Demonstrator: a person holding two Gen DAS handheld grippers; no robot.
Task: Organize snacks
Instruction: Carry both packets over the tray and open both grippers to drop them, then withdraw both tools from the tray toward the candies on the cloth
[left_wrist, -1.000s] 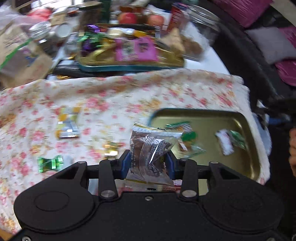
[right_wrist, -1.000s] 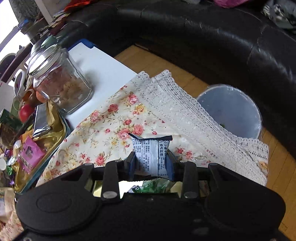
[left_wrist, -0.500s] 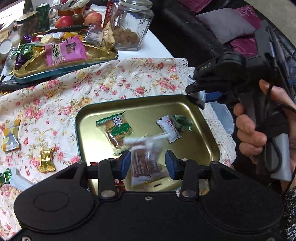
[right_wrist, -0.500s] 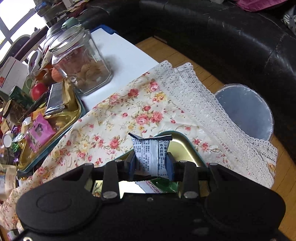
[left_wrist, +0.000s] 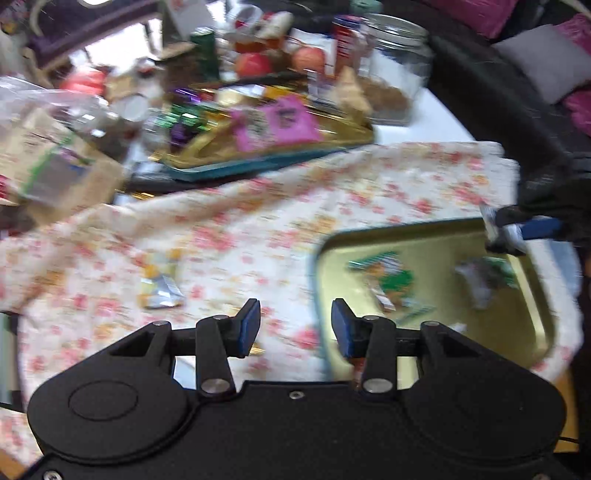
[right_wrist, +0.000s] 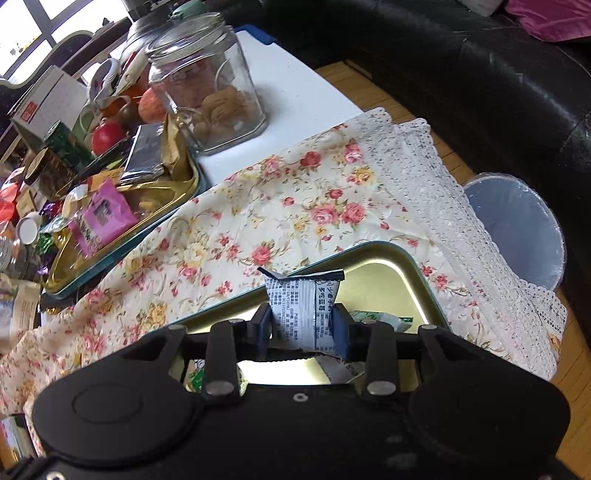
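The desk (right_wrist: 303, 99) wears a flowered cloth (right_wrist: 295, 206), and on it lies a gold tray (right_wrist: 391, 273) with a few wrapped snacks already inside. A fuller tray (right_wrist: 122, 243) and a glass jar (right_wrist: 207, 85) of walnuts stand farther back. The right tool (right_wrist: 301, 325) pinches a white packet (right_wrist: 301, 306) above the near tray; it should probably be lowered to an empty patch before letting go. The left tool (left_wrist: 294, 325), its jaws having just been opening, is parted and empty, near a loose candy (left_wrist: 160, 284) on the cloth.
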